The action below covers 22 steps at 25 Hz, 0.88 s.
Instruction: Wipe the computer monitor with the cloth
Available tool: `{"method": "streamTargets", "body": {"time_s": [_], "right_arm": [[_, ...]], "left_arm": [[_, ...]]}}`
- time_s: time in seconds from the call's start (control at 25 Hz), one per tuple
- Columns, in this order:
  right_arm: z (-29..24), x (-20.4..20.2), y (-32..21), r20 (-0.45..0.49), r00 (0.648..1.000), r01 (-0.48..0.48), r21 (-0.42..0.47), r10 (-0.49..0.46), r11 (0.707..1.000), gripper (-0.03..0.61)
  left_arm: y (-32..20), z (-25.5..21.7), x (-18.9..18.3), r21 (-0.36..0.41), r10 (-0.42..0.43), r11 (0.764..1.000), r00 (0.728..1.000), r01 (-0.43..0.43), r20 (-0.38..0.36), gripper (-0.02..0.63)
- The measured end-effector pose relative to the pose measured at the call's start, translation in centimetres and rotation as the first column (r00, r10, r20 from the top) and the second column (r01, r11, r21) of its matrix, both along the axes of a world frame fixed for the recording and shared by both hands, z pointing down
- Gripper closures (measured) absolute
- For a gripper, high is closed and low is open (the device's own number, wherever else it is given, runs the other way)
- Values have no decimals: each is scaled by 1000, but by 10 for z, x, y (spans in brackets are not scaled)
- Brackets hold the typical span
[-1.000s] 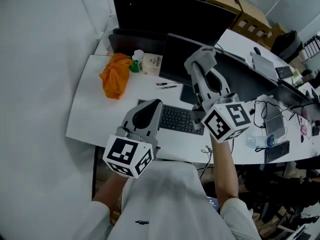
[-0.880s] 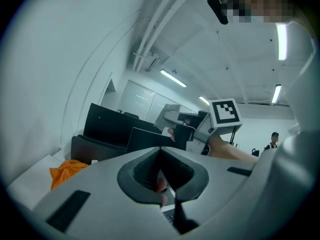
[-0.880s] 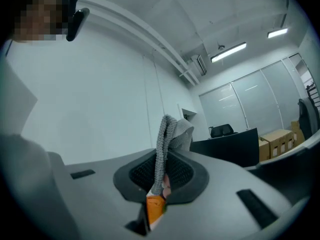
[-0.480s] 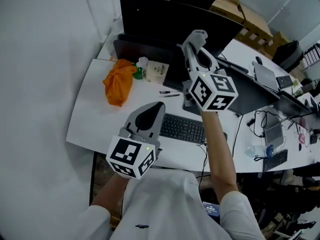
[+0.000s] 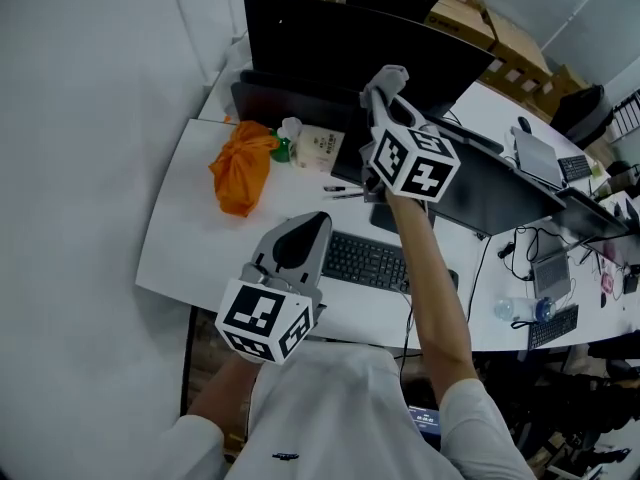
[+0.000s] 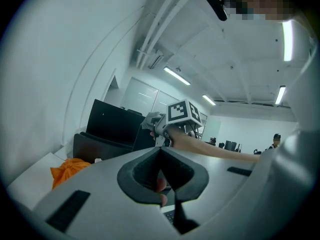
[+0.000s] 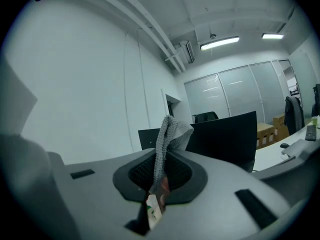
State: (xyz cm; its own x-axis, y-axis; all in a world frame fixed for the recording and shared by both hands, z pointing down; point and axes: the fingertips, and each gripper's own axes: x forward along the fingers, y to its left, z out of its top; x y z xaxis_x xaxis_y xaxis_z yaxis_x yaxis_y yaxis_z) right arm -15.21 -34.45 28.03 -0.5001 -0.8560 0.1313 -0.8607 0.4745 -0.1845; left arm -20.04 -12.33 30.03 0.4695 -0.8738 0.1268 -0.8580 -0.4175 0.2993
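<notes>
Step in hand, as I judge it: cloth brought up to the screen, wipe not yet begun. My right gripper (image 5: 383, 86) has its jaws clamped on the grey cloth (image 7: 169, 131), and a fold stands up past the tips. In the head view it is raised over the counter (image 5: 195, 243) at the upper left corner of the computer monitor (image 5: 478, 186). I cannot tell whether cloth and screen are touching.

Next move calls for pressing the cloth flat on the panel and sweeping across it, light enough not to rock the stand.

My left gripper (image 5: 298, 233) hangs low over the counter's near edge, jaws together with nothing between them.

Surroundings: keyboard (image 5: 365, 260) below the monitor, two pens (image 5: 340, 190) behind it, and an orange bundle (image 5: 243, 166) and a small box (image 5: 324, 148) toward the far left. A second, larger monitor (image 5: 340, 38) stands just behind my right gripper, so an overshoot risks knocking it.
</notes>
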Motion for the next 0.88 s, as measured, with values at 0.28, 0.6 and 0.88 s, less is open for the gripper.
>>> {"method": "streamTargets", "body": {"time_s": [0.28, 0.6, 0.88], "right_arm": [[8, 28, 2, -35, 996, -80, -60, 78, 995, 555], [10, 74, 10, -101, 983, -160, -72, 153, 984, 555], [15, 114, 21, -160, 964, -226, -74, 212, 971, 554]], "left_arm": [[0, 1, 9, -5, 14, 1000, 1000, -14, 5, 600], [0, 4, 34, -11, 64, 998, 998, -64, 8, 600], [0, 3, 51, -9, 112, 994, 994, -112, 2, 600]]}}
